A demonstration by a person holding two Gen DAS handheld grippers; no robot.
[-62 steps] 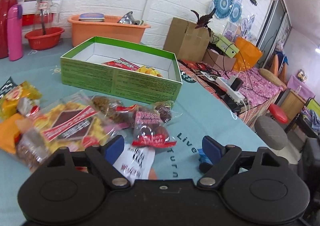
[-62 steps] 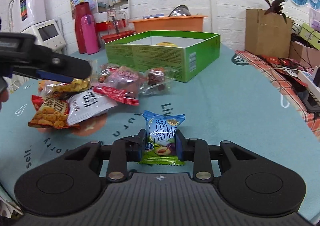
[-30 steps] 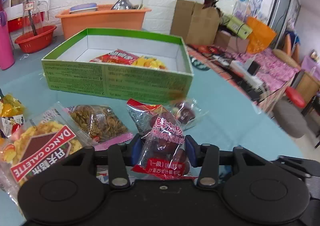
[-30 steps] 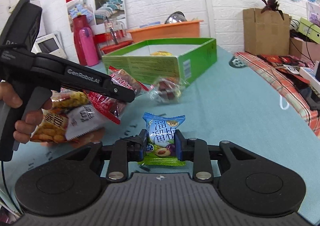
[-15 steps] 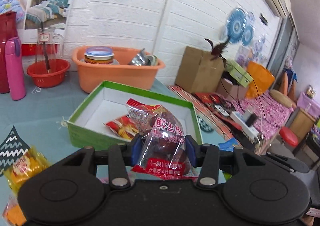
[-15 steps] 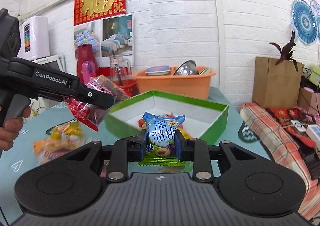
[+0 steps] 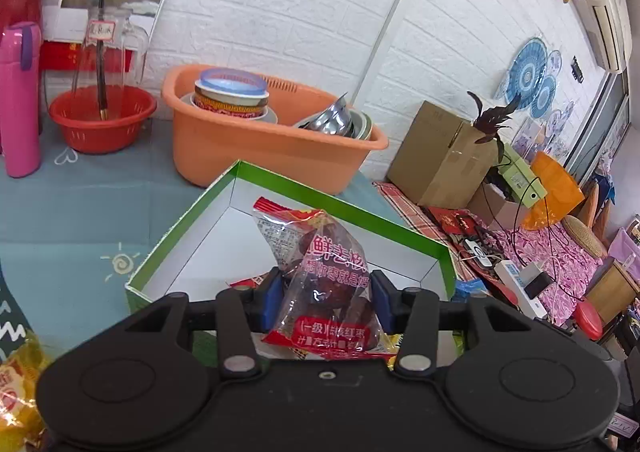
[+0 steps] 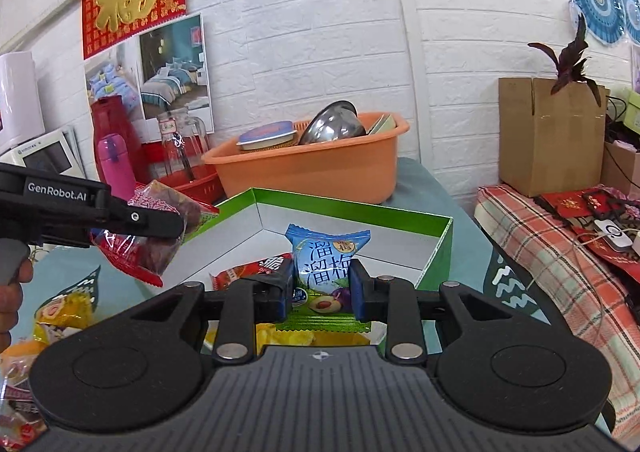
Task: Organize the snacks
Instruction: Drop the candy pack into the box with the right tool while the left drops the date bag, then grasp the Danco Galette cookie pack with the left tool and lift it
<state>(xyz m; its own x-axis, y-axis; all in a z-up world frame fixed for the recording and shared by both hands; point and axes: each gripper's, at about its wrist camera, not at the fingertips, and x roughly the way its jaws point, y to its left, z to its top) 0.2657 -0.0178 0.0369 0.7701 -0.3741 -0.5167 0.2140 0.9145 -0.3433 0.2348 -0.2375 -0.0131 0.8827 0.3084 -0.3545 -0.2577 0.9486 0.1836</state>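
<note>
My left gripper [image 7: 324, 302] is shut on a clear packet of red dates [image 7: 326, 276] with a red band, held above the near edge of the green box [image 7: 340, 207]. From the right wrist view the same left gripper [image 8: 168, 226] comes in from the left with the date packet [image 8: 140, 252] hanging over the box's left rim. My right gripper [image 8: 320, 290] is shut on a small blue plum-candy packet [image 8: 326, 264], over the near side of the green box [image 8: 360, 209]. Inside the box lie a red snack packet [image 8: 248, 270] and yellow packets [image 8: 296, 338].
An orange basin [image 7: 256, 139] with bowls stands just behind the box. A red basket [image 7: 102, 117] and a pink flask [image 7: 18, 99] stand at the back left. Loose yellow snack packets [image 8: 64, 312] lie on the teal tablecloth at left. A cardboard box [image 8: 552, 131] stands at right.
Both grippers have lifted off the tablecloth and moved forward to the green box, each still holding its packet. The box now fills the middle of both views.
</note>
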